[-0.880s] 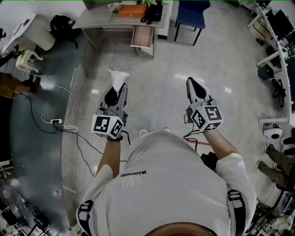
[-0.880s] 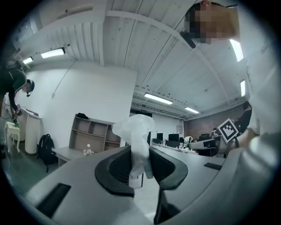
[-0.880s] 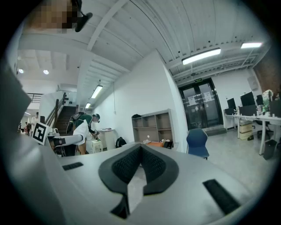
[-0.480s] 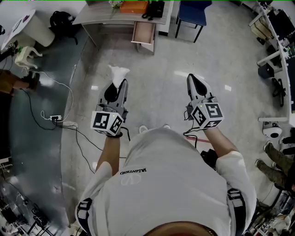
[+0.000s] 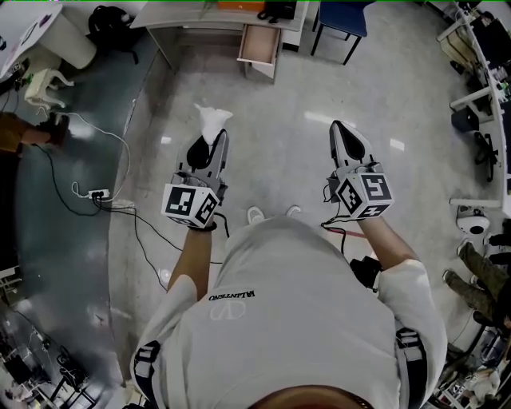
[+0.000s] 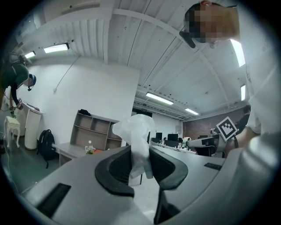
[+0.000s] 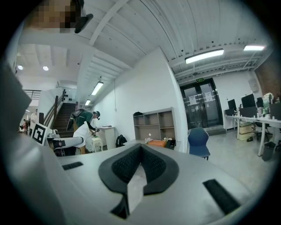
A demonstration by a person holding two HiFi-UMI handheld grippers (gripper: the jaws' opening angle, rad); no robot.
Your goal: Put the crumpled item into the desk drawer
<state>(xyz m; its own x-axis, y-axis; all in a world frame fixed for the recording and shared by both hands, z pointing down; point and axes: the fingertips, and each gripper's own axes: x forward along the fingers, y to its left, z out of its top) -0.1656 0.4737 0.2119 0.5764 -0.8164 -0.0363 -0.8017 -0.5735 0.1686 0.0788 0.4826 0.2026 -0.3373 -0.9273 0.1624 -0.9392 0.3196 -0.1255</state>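
Left gripper [image 5: 214, 142] pinches the crumpled item [image 5: 211, 120], white, sticking out past its tips — right gripper [image 5: 338, 129] alongside, jaws pressed together, empty. Open drawer [image 5: 260, 46] well ahead.

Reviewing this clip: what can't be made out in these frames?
Drawer: inside too small in head view; hidden behind the left gripper in its own view.
Desk: top cut off by head view's upper edge.
Crumpled white item: material unclear in both views.
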